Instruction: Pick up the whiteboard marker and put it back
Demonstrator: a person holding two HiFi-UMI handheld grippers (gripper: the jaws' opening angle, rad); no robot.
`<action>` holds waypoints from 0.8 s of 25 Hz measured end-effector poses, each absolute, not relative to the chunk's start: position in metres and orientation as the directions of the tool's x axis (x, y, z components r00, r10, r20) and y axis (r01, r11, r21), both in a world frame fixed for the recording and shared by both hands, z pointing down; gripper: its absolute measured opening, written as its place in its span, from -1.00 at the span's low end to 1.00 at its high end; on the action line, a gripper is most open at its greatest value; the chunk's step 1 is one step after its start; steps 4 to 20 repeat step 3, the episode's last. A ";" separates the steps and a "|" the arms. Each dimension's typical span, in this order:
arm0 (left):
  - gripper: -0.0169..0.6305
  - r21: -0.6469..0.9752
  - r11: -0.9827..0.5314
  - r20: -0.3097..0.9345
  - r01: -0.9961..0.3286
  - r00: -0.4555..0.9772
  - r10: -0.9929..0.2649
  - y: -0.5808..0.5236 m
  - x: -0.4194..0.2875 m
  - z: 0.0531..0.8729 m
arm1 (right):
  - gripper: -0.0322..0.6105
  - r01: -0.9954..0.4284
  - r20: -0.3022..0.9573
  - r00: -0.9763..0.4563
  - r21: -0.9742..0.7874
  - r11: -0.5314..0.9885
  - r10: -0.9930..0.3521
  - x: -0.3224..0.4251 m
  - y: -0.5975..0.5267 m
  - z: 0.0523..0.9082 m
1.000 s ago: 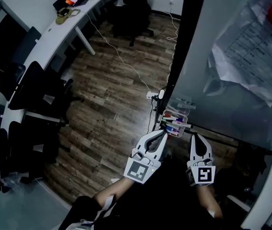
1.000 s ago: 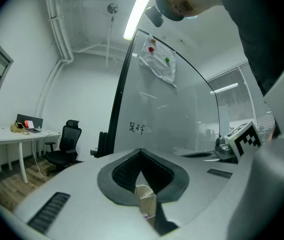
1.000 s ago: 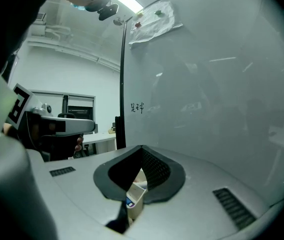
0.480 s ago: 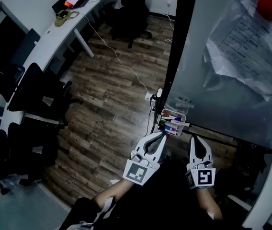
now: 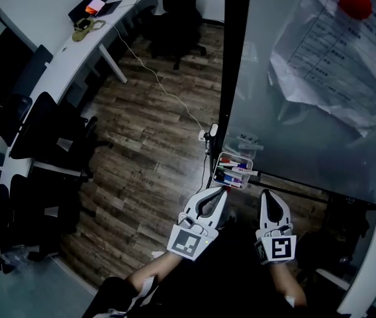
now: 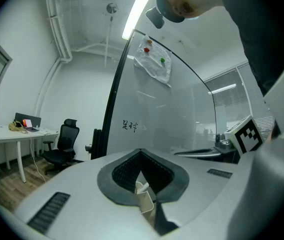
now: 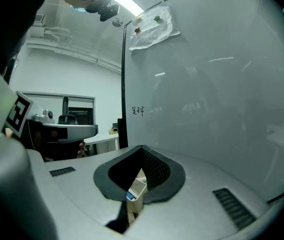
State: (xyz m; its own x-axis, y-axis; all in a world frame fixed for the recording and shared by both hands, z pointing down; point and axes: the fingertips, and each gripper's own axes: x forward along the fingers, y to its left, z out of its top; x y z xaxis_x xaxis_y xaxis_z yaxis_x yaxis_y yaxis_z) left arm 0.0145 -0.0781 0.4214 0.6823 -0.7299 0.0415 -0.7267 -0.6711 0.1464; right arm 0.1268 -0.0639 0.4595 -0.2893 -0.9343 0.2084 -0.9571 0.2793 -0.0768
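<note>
Marker tray (image 5: 224,156) slides left, just above my left gripper (image 5: 222,190) and right gripper (image 5: 267,193). Both are closed and empty, so pushing in could knock the markers (image 5: 231,175) out.

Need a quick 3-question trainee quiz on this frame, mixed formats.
1. True or false: the left gripper has a marker between its fingers.
2. Where is the marker tray? A) on the desk B) by the lower edge of the whiteboard, ahead of the right gripper C) on the floor beside a chair
3. Fill in: the papers hang on the whiteboard under a ___ magnet.
Key: 1 false; 2 B; 3 red.
</note>
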 end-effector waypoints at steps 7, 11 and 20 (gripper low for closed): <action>-0.92 0.144 -0.673 0.045 -0.725 0.684 -0.728 -0.077 0.017 0.422 | -0.86 -0.956 0.185 -0.289 -0.101 0.275 -0.939 0.126 -0.064 0.455; -0.92 0.144 -0.673 0.045 -0.725 0.684 -0.728 -0.077 0.017 0.422 | -0.86 -0.956 0.185 -0.289 -0.101 0.275 -0.939 0.126 -0.064 0.455; -0.92 0.144 -0.673 0.045 -0.725 0.684 -0.728 -0.077 0.017 0.422 | -0.86 -0.956 0.185 -0.289 -0.101 0.275 -0.939 0.126 -0.064 0.455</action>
